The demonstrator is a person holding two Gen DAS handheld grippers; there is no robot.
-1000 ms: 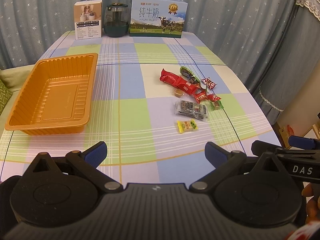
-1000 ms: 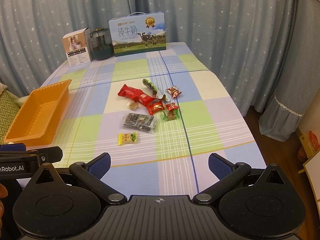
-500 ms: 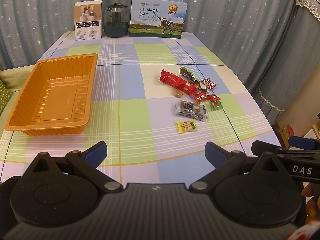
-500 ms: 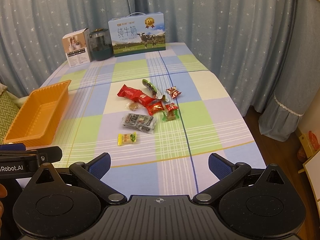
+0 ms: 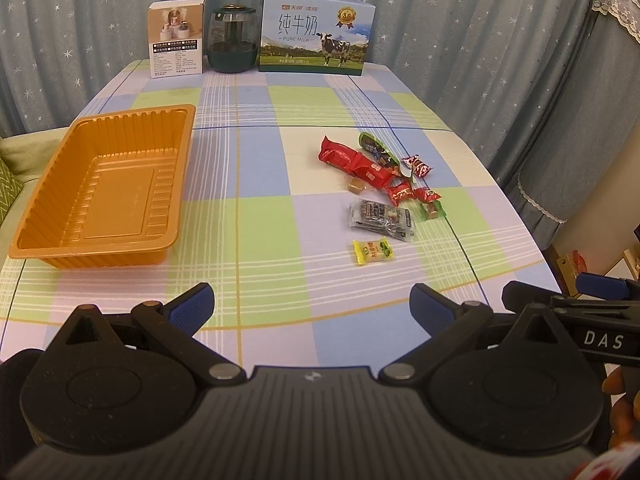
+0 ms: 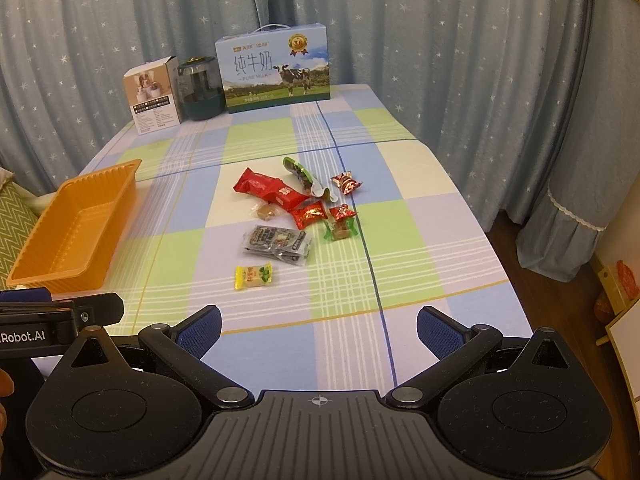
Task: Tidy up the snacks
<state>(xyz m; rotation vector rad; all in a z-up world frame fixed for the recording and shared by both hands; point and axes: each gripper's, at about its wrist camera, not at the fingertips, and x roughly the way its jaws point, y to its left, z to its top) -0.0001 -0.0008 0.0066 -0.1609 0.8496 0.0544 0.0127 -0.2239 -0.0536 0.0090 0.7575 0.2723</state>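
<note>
Several wrapped snacks lie in a cluster right of the table's centre: a yellow candy (image 5: pixel 373 251) (image 6: pixel 253 276) nearest me, a clear grey packet (image 5: pixel 381 219) (image 6: pixel 278 243), a long red packet (image 5: pixel 354 162) (image 6: pixel 270 189), a green packet (image 5: pixel 378 150) (image 6: pixel 304 176) and small red candies (image 5: pixel 401 193) (image 6: pixel 307 215). An empty orange tray (image 5: pixel 44 250) (image 6: pixel 24 274) stands at the left. My left gripper (image 5: pixel 312 306) is open and empty above the near table edge. My right gripper (image 6: pixel 319 326) is open and empty beside it, well short of the snacks.
At the table's far edge stand a white product box (image 5: pixel 176 38) (image 6: pixel 154 96), a dark glass jar (image 5: pixel 233 38) (image 6: pixel 199 90) and a blue milk carton box (image 5: pixel 316 38) (image 6: pixel 276 68). Curtains hang behind and to the right. The table's right edge drops to the floor.
The right wrist view has shifted very slightly. Nothing else has moved and both grippers stay open.
</note>
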